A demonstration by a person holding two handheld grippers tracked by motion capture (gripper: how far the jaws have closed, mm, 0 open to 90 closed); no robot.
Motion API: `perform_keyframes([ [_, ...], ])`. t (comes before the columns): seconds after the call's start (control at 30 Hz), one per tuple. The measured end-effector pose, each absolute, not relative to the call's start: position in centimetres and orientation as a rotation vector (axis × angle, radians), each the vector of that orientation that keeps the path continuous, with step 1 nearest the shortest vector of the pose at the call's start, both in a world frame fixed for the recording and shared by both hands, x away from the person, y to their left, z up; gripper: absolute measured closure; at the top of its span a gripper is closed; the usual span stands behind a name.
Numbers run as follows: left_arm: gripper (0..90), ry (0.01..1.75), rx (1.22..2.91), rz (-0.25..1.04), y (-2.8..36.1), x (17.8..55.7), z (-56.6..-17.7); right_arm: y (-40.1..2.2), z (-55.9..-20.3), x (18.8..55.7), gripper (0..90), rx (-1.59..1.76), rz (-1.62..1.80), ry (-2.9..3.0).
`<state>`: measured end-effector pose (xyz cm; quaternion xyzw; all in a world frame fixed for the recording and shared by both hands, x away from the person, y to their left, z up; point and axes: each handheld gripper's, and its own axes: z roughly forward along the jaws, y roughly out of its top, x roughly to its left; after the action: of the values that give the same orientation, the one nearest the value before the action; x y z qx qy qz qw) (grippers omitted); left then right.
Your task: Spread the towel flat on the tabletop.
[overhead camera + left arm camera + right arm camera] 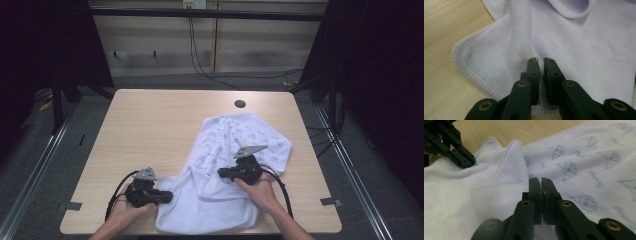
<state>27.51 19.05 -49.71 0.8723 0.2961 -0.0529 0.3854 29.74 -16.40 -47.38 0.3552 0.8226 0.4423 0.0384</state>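
Note:
A white towel [240, 132] with a faint blue print lies crumpled on the right half of the wooden table [150, 125]. Its plain side is folded toward the front edge. My left gripper [169, 196] lies low at the towel's near-left corner. In the left gripper view its jaws [541, 61] pinch a ridge of the plain cloth [579, 45]. My right gripper [220, 173] rests on the middle of the towel, pointing left. Its jaws [541, 180] are closed on a fold beside the stitched hem [504, 157]. The left gripper's fingers [459, 155] show at that view's far left.
A dark round hole [240, 104] sits in the tabletop behind the towel. Bare wood spans the left and back of the table. Tape marks [73, 205] flank the front corners. Cables [200, 65] trail over the floor beyond the far edge.

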Motion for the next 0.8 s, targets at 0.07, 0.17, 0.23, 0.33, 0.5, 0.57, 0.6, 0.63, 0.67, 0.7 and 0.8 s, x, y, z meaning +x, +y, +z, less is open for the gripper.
perform_keyframes([
  [0.07, 84.5, 0.768, 2.222, -0.132, 19.0, 27.5, -49.7, -18.0, -46.6, 29.5, 88.4, 1.125, 1.358, 2.46],
  [0.17, 82.9, 0.76, 2.2, -0.148, 19.3, 27.5, -49.6, -20.9, -46.1, 28.8, 88.7, 1.192, 1.407, 2.401],
  [0.23, 78.5, 0.758, 2.131, -0.152, 19.8, 27.8, -49.2, -22.5, -46.1, 28.1, 88.7, 1.219, 1.425, 2.368],
  [0.33, 73.9, 0.798, 2.037, -0.084, 20.6, 28.8, -47.9, -24.2, -46.1, 27.2, 88.6, 1.265, 1.442, 2.336],
  [0.5, 69.2, 0.901, 2.064, -0.01, 21.5, 31.1, -48.9, -25.5, -46.5, 26.6, 88.6, 1.292, 1.384, 2.333],
  [0.57, 59.4, 0.941, 2.107, -0.01, 21.5, 31.9, -49.7, -26.0, -46.8, 26.5, 88.6, 1.316, 1.371, 2.322],
  [0.6, 57.4, 0.934, 2.105, -0.009, 21.4, 32.0, -49.8, -26.2, -46.8, 26.4, 88.5, 1.328, 1.369, 2.319],
  [0.63, 57.5, 0.939, 2.104, -0.005, 21.3, 32.1, -49.8, -26.3, -46.9, 26.4, 88.5, 1.328, 1.37, 2.32],
  [0.67, 57.3, 0.939, 2.104, -0.005, 21.3, 32.1, -49.8, -26.3, -46.9, 26.4, 88.5, 1.328, 1.37, 2.32],
  [0.7, 56.1, 0.936, 2.1, -0.008, 21.1, 32.2, -49.9, -26.4, -47.0, 26.4, 88.5, 1.33, 1.352, 2.318],
  [0.8, 53.8, 0.961, 2.131, 0.075, 21.0, 32.4, -49.8, -26.4, -47.0, 26.4, 88.4, 1.329, 1.344, 2.324],
])
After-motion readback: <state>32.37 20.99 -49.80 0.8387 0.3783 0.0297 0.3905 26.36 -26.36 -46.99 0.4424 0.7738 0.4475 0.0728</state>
